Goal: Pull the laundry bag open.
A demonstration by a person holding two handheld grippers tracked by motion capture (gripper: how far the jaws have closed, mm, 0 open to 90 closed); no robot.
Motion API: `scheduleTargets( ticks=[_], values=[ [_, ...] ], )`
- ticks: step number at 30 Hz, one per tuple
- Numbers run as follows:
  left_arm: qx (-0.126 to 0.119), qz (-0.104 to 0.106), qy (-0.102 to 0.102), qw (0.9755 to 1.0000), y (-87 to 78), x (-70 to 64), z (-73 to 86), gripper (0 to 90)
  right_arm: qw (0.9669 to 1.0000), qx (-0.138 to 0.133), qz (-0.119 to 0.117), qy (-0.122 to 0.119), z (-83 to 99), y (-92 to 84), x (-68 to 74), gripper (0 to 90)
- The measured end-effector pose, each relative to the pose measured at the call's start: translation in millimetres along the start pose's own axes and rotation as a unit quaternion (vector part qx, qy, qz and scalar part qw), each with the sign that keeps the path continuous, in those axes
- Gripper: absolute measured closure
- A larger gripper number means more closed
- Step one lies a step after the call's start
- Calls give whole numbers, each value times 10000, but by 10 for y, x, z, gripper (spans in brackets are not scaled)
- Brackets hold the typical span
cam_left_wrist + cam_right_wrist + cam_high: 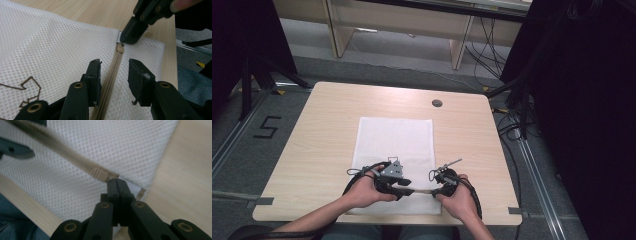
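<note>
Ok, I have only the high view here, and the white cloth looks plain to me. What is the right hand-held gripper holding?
Observer: The cloth is a white mesh bag. The right hand-held gripper is shut on the bag's edge, at the end of a beige zipper.
Operator: And where is the slider?
Observer: The slider sits right beside those closed jaws, at that same end of the zipper.
Operator: Is the left one gripping already?
Observer: No. The left hand-held gripper is open, with one jaw on each side of the zipper and no pad pressing on it.
</note>
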State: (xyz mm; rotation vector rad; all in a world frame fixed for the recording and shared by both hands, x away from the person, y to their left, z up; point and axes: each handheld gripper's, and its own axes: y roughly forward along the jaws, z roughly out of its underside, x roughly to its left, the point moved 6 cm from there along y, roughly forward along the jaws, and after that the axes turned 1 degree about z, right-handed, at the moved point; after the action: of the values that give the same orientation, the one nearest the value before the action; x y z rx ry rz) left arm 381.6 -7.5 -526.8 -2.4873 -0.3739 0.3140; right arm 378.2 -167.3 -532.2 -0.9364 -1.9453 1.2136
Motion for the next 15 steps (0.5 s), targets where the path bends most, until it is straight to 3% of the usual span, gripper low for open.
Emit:
scheduleTargets(
  ticks=[1,3,5,6,7,8,10,11,12,13,14,15],
  values=[
    [29,29,75,10000,3,7,-1,619,9999,-51,76,75,-20,-33,-13,900],
    [23,12,-15,10000,18,7,2,615,9996,-229,154,18,-65,-57,-71,900],
    [39,0,-27,10000,34,13,2,613,9998,-134,133,31,-59,-32,-109,900],
    [72,-18,7,10000,38,16,1,613,9998,12,107,161,-33,-7,-101,900],
    [86,3,89,9999,43,20,-4,613,9999,-3,83,96,-29,31,-112,900],
    [54,31,5,10000,55,1,-10,612,9997,55,99,202,-26,32,-94,900],
    [74,44,38,10000,68,-4,-21,613,9999,18,153,30,-41,45,-93,900],
    [27,59,-5,10000,85,-17,-31,613,9998,83,184,62,-35,37,-81,900],
    [69,35,94,9999,85,-7,-37,614,9998,62,186,8,-37,39,-79,900],
    [52,64,12,10000,103,-18,-42,614,9998,64,196,2,-38,39,-79,900],
    [100,63,101,9999,112,-13,-52,616,9998,70,200,0,-37,40,-78,900],
    [55,88,-14,9999,133,-32,-61,618,9998,70,199,2,-37,40,-79,900]
  ],
)
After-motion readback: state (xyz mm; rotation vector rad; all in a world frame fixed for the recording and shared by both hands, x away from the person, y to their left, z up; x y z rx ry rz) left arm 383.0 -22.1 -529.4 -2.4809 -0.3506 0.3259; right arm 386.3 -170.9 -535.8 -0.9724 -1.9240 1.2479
